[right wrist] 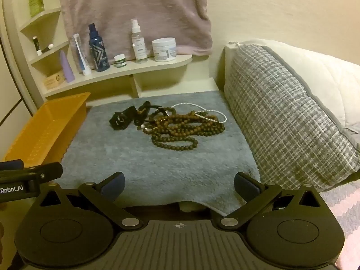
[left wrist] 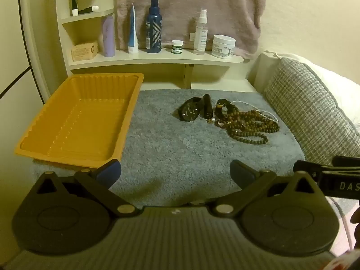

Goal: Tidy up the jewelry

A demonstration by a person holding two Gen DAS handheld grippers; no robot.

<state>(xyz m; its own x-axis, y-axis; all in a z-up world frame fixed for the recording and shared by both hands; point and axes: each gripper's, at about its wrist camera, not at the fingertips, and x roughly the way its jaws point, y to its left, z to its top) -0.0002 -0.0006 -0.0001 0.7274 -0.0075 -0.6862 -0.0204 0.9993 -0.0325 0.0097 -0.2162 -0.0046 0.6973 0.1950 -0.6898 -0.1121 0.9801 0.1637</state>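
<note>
We hover both grippers, left gripper (left wrist: 175,175) and right gripper (right wrist: 179,186), fingers wide open and empty; the jewelry pile (right wrist: 166,123) lies dead ahead of the right, well apart, with the orange tray (left wrist: 76,121) left, so right is nearer.

Orange tray (left wrist: 132,103) — grey mat (left wrist: 180,148), brown beads (left wrist: 247,123), checked grey cushion (left wrist: 310,112).

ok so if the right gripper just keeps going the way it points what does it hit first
Probably the bare grey mat: the open right gripper angles downward at it, short of the brown bead necklaces. Nothing lies between, though depth is hard to judge.
</note>
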